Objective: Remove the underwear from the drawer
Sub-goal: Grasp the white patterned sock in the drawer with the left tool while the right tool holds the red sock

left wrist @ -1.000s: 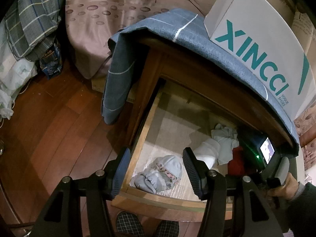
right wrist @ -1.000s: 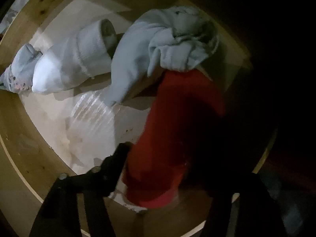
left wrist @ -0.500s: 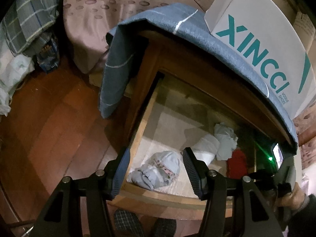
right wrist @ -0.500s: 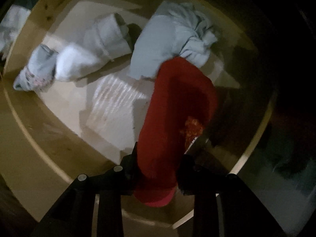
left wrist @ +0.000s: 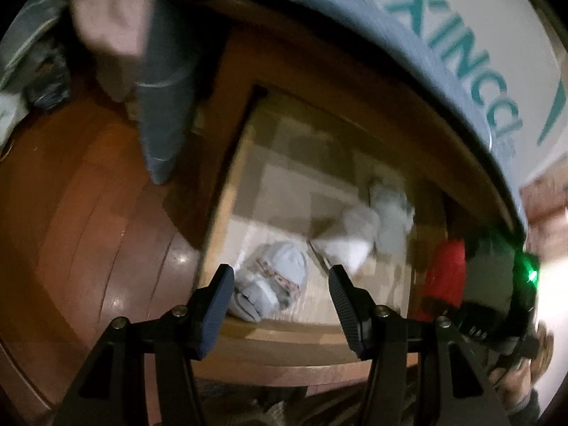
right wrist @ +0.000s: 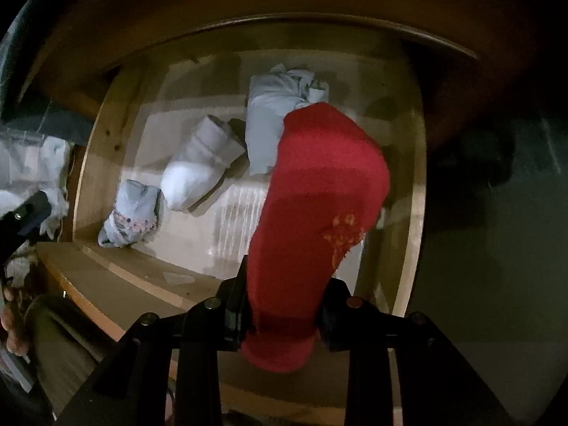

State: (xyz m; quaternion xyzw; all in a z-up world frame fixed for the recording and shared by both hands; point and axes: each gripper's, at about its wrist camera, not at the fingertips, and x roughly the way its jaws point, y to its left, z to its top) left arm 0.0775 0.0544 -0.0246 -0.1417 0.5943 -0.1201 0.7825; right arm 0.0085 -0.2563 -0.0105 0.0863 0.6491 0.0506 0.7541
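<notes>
The right gripper (right wrist: pixel 284 314) clamps the red underwear (right wrist: pixel 319 191), which hangs clear above the drawer (right wrist: pixel 88 163) for removal. The left gripper (left wrist: pixel 282 294) hovers with fingers half-spread and empty over a pale rolled bundle (left wrist: pixel 273 280), seemingly lined up as the next pick.

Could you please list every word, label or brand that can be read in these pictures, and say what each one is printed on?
"XINCCI" in teal letters, on the white box standing on top of the cabinet, seen in the left wrist view.
A line of small teal print below that name on the same box: too blurred to read.
The right wrist view holds no text that can be read.
</notes>
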